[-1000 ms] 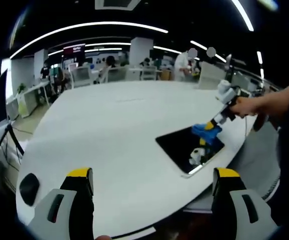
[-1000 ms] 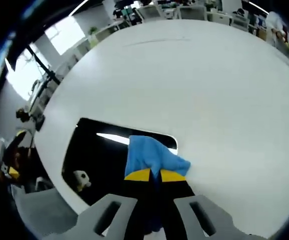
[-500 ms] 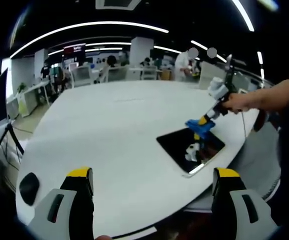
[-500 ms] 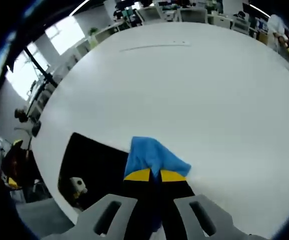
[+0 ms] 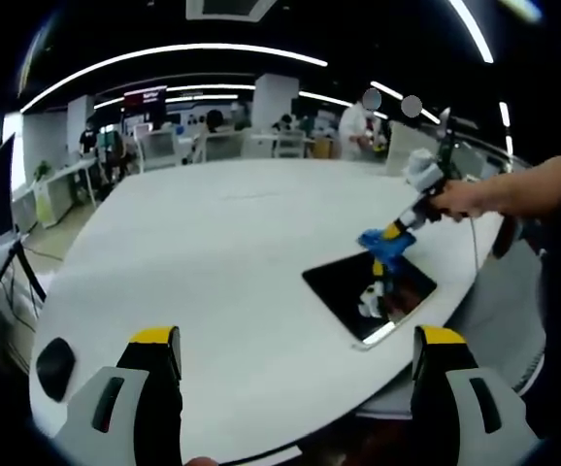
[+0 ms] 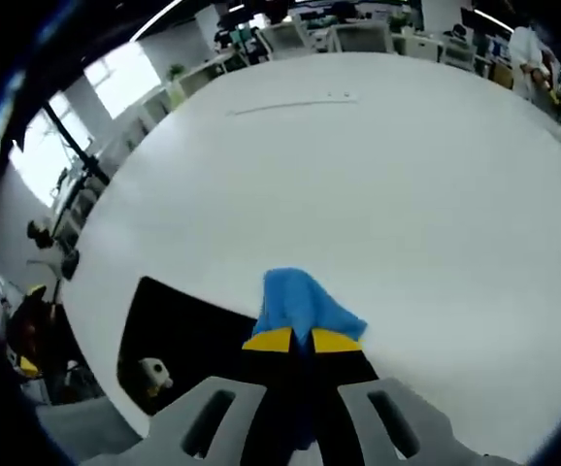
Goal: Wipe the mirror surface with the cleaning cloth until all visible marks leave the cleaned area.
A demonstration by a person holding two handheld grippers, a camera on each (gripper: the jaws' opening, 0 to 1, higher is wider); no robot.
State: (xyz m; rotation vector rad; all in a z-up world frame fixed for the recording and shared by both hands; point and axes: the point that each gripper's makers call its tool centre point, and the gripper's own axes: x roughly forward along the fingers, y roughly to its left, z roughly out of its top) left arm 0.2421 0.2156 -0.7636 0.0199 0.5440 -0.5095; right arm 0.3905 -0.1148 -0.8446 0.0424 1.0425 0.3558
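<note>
Since a second ago, my right gripper (image 6: 293, 340) has carried the cloth (image 6: 302, 303) from mid-mirror (image 5: 368, 293) to its far edge, centre-right in the left gripper view. Fingers pinch the cloth; my left gripper (image 5: 295, 340) hangs spread above the counter (image 5: 213, 252). Soft, light cloth, I judge: grip its bunched end.

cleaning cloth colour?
Blue. The cleaning cloth shows best in the right gripper view, pinched in the right gripper at the mirror edge.
</note>
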